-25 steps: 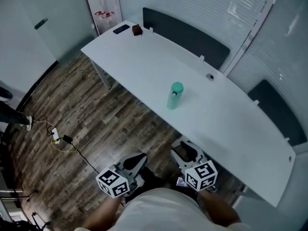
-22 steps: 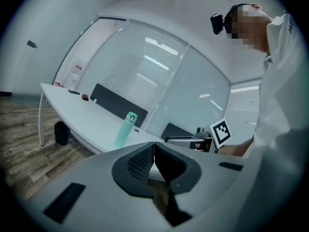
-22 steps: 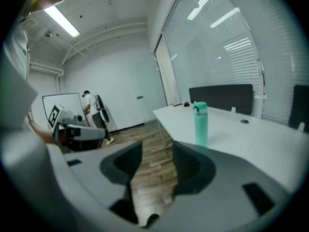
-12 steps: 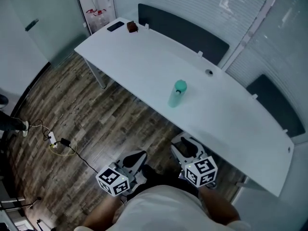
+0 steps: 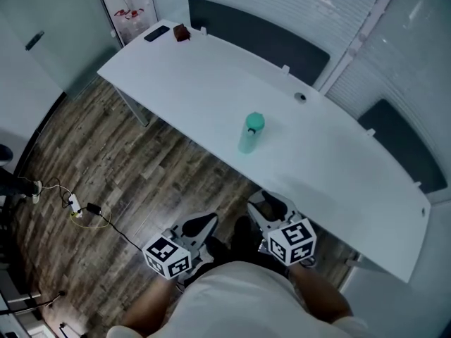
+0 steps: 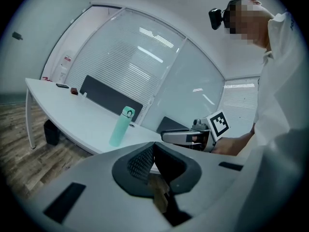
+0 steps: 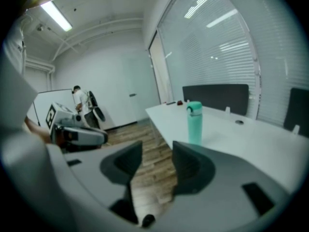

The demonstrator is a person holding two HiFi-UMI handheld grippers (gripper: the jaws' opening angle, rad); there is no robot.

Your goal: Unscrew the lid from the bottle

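While the left gripper point(image 5: 204, 222) fingers sit closed on nothing and the right gripper point(image 5: 264, 204) fingers gape empty, a clumsy one-sided grab could topple that tall bottle point(image 5: 250, 134).

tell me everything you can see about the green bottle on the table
The bottle is a slim mint-green cylinder with a matte look; whether it is plastic or coated metal cannot be told. Its lid is a slightly deeper green, rounded, with what looks like a small catch on one side, and is on. It stands upright on the white table, nearer the person's edge. Only the tabletop touches it.
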